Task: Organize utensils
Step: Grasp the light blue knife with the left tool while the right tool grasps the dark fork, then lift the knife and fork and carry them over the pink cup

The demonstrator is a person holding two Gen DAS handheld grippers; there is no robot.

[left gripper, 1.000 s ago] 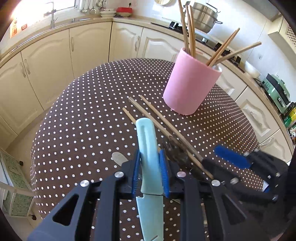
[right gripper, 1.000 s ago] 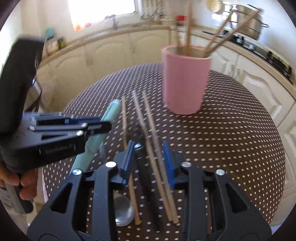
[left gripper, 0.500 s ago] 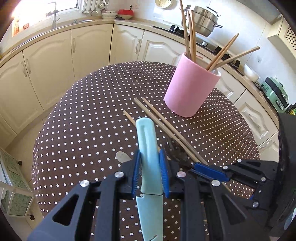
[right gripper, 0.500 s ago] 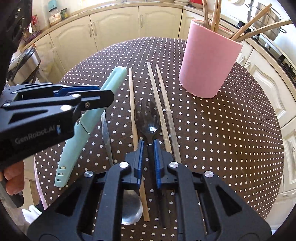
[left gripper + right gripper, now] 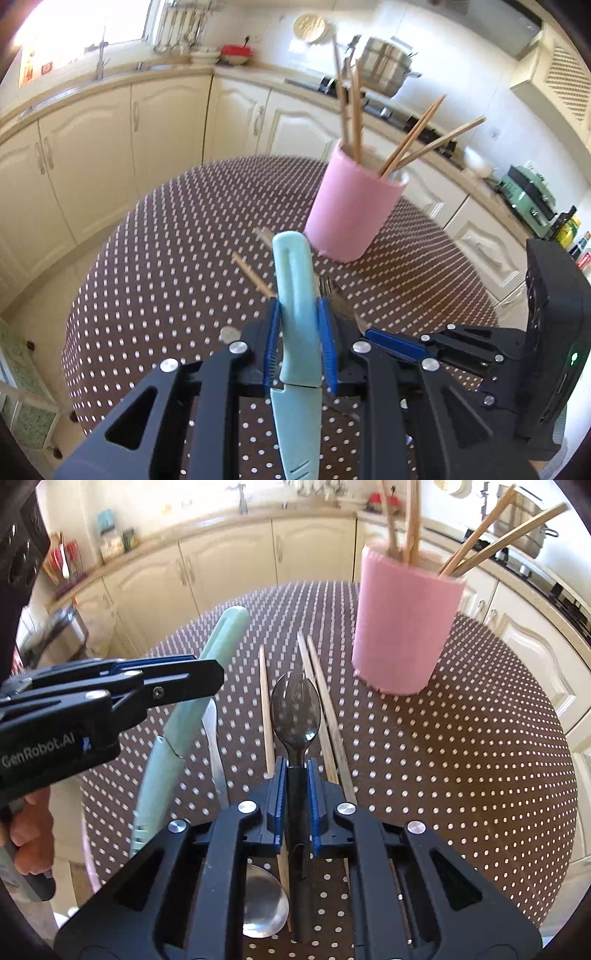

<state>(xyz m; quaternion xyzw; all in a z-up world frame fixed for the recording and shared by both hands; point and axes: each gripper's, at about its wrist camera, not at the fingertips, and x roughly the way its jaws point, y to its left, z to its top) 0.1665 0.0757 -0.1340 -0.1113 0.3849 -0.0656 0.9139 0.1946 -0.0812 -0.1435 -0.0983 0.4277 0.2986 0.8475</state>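
We see a mint-green sheathed knife (image 5: 297, 295) clamped between the blue pads of the left gripper (image 5: 298, 332), lifted clear of the dotted table (image 5: 461, 746); the right gripper (image 5: 297, 775) has just been closing and its pads now pinch the handle of a black spork (image 5: 295, 709), which lies near the table's middle among loose chopsticks (image 5: 325, 701); a steel spoon (image 5: 264, 904) lies nearer the front edge; the pink holder (image 5: 402, 627), with chopsticks standing in it, sits toward the far edge.
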